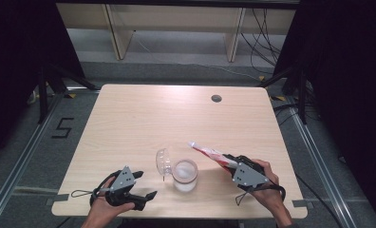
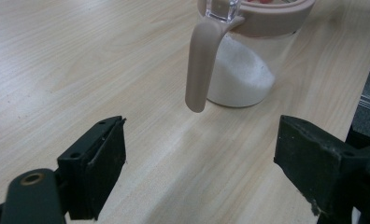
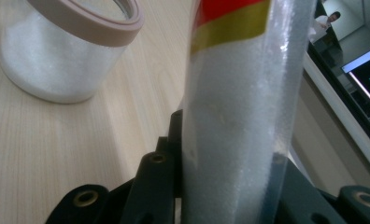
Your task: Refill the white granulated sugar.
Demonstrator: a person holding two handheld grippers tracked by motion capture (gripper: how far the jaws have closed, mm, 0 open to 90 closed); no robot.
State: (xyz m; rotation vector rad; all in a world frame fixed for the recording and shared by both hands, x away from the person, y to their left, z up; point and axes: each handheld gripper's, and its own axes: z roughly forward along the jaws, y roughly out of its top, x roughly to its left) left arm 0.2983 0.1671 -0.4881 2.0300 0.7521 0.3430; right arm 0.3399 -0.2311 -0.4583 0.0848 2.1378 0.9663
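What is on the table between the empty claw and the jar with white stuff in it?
Nothing but bare table. In the left gripper view, light wood runs from the open left gripper up to the jar; only the jar's hanging lid tab dangles above it.

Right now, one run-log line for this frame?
left tool: open, idle by jar | right tool: shut on packet, tip raised toward jar | jar: lid flipped open, white grains inside | table: wood

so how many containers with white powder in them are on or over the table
2. A jar with its lid flipped open stands near the table's front edge, between the two hands. A bag is clamped in the right gripper, slanting up to the jar's right.
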